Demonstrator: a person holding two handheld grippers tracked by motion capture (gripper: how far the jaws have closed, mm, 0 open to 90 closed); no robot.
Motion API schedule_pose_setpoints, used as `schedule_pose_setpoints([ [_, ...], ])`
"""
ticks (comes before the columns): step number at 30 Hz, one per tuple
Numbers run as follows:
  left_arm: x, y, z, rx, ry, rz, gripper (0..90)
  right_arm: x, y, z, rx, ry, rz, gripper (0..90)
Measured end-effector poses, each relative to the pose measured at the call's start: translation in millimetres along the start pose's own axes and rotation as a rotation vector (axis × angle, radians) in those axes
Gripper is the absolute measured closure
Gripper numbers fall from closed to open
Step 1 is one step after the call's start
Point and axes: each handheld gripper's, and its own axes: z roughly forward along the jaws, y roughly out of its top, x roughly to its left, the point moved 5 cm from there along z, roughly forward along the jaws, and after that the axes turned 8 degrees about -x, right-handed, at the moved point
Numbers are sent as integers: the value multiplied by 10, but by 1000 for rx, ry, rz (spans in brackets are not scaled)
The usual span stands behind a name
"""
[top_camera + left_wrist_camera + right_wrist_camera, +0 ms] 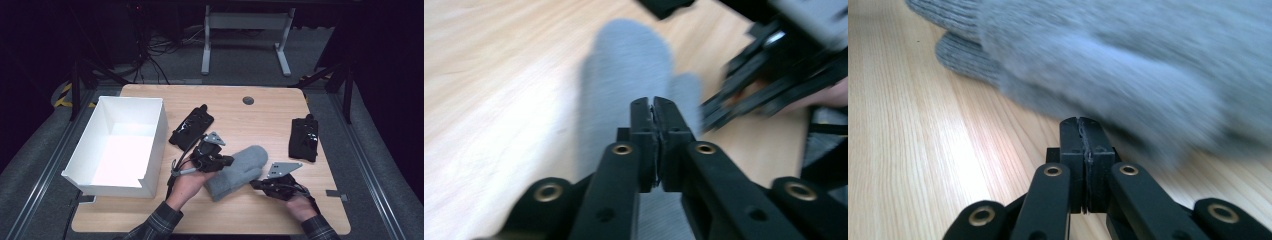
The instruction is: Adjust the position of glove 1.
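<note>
The grey mitten (235,172) is lying flat on the wooden table (250,210), near its front edge, between the two hand-held grippers. No brand, label or writing can be read on it, nor on anything else (the gripper views are blurred). The left gripper (227,161) is being held over the mitten's left part, and in its own view the jaws are seen pressed together with nothing between them, the grey wool lying just beyond their tips. The right gripper (256,184) is being held at the mitten's lower right edge; its jaws are likewise closed tight and empty, their tips just short of the wool, though whether they are touching it cannot be told. In the right gripper view the mitten's ribbed cuff (963,55) is seen resting on the table. A white open box (102,182) is standing at the left of the table, well apart from the mitten. Two black gloves are lying farther back: one (191,127) just beside the box's right wall, the other (303,139) near the table's right edge. A dark round grommet (248,100) is set in the table near its far edge.
</note>
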Motion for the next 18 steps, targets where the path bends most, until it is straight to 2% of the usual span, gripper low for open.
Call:
schedule_pose_setpoints([
  [1,0,0,0,0,0,0,897,-15,-8,-32,-4,-5,5,900],
  [2,108,-31,-55,8,40,-7,898,-37,-17,-77,-9,-12,15,900],
  [3,108,-31,-55,8,40,-7,899,-37,-17,-77,-9,-12,15,900],
  [4,177,-63,-82,16,70,-11,899,-58,-17,-122,-19,-15,27,900],
  [5,273,-136,-110,33,85,-32,899,-62,-16,-133,-20,-16,27,900],
  [7,313,-181,-111,42,98,-42,898,-61,-13,-136,-22,-14,28,900],
  [10,383,-336,-80,77,93,-72,898,-48,0,-113,-23,-7,25,900],
  [12,387,-467,-46,111,71,-96,897,-33,15,-85,-23,0,22,900],
  [15,368,-502,-47,113,56,-104,898,-24,44,-55,-29,0,18,900],
  [16,329,-505,-61,106,26,-115,898,-25,65,-35,-35,-3,19,900],
  [18,277,-488,-72,102,14,-108,898,-29,86,-19,-44,-2,19,900],
])
